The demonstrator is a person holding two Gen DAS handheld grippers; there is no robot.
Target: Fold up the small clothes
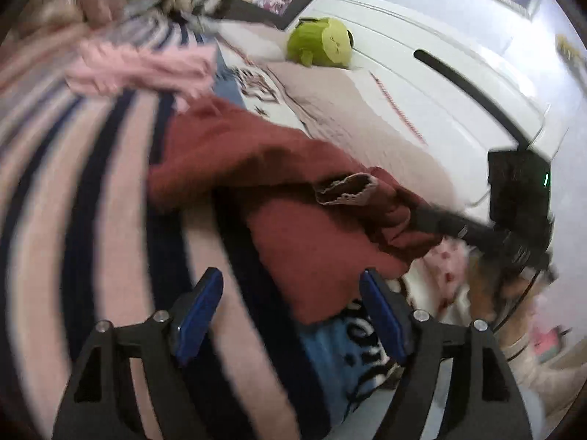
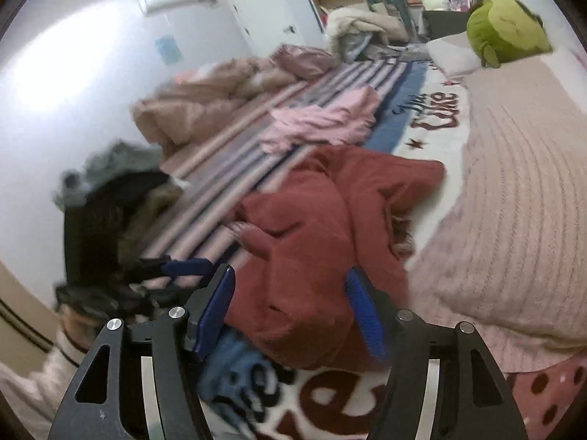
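Note:
A dark red knit garment (image 1: pixel 312 227) lies rumpled on the bed, with a beige lace-edged label (image 1: pixel 345 189) showing at its neck. My left gripper (image 1: pixel 291 311) stands open just short of the garment's near edge, over the striped blanket (image 1: pixel 110 220), nothing between its blue pads. From the right, my right gripper (image 1: pixel 433 220) reaches into the garment's bunched end. In the right wrist view the red garment (image 2: pixel 312 242) fills the space between the right gripper's (image 2: pixel 290 311) spread fingers; I see no pinch. My left gripper (image 2: pixel 183 269) shows at the left there.
A pink garment (image 2: pixel 323 121) lies farther back on the stripes. A green plush toy (image 2: pixel 506 29) sits at the head of the bed by a beige quilt (image 2: pixel 513 201). Brown and dark clothes (image 2: pixel 190 110) are heaped at the left. A white headboard (image 1: pixel 440 55) is behind.

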